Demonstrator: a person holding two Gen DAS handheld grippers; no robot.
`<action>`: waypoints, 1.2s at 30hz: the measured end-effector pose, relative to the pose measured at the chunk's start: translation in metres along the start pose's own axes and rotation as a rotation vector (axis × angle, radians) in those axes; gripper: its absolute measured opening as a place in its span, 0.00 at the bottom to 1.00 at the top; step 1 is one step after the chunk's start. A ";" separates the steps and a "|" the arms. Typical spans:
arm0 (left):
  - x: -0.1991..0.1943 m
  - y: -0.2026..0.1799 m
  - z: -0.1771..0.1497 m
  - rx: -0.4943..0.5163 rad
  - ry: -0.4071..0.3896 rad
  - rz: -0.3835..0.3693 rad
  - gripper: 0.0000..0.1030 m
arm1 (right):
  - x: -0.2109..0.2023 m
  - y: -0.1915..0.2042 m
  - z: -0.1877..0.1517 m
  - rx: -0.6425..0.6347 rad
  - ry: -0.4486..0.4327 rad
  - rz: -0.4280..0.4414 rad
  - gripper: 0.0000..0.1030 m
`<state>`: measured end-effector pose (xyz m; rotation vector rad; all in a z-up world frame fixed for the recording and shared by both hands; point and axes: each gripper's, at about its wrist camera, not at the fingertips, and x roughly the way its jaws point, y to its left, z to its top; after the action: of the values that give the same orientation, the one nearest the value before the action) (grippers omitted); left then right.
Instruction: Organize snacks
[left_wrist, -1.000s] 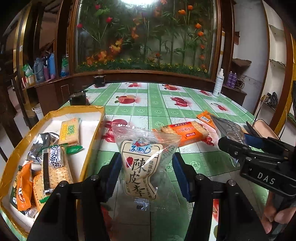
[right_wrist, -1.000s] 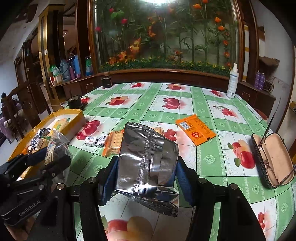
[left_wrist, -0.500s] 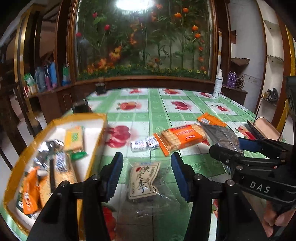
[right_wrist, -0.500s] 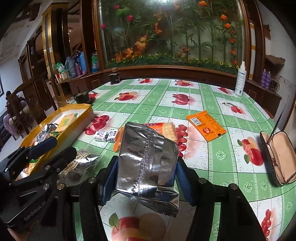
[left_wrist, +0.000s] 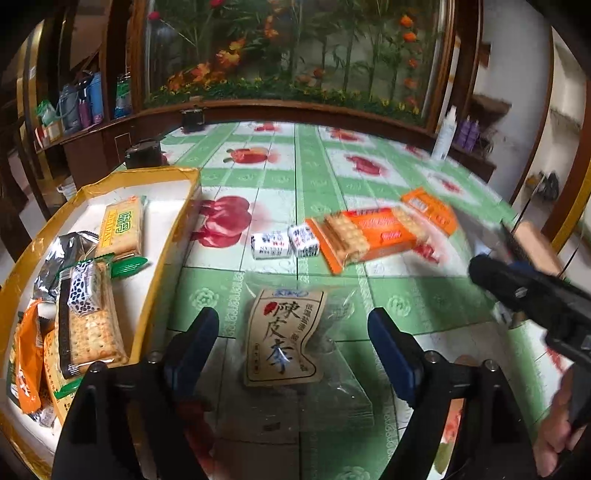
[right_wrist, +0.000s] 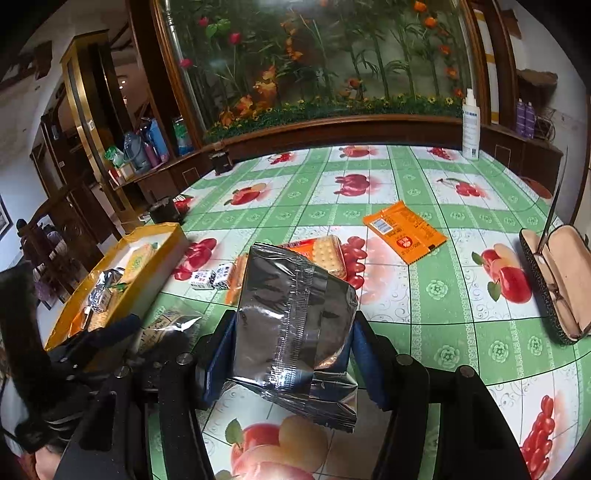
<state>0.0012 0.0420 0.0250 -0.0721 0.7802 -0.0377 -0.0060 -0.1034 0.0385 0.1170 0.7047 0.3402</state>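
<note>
Near the tabletop's left edge, beside the tray (left_wrist: 173, 236), left tongs (left_wrist: 291, 347) just opened, dropping the plum bag (left_wrist: 284, 339) outside it; right tongs (right_wrist: 291, 354) grip a foil pack (right_wrist: 291, 317).

Clear plum bag (left_wrist: 284, 338), near centre: large characters "陳皮李". Yellow cracker pack (left_wrist: 122, 230) in the left tray: "MEIDAN". Other print is illegible.
</note>
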 end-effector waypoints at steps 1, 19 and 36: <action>0.003 -0.003 0.000 0.015 0.016 0.024 0.79 | -0.001 0.001 0.000 0.002 -0.001 0.005 0.63; 0.021 -0.028 0.003 0.141 0.084 0.217 0.57 | -0.022 -0.023 0.011 0.142 -0.069 -0.043 0.63; -0.003 -0.041 0.012 0.106 0.032 0.013 0.46 | -0.019 -0.044 0.006 0.227 -0.034 0.006 0.63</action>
<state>0.0074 0.0017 0.0387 0.0347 0.8091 -0.0681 -0.0040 -0.1515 0.0452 0.3393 0.7078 0.2624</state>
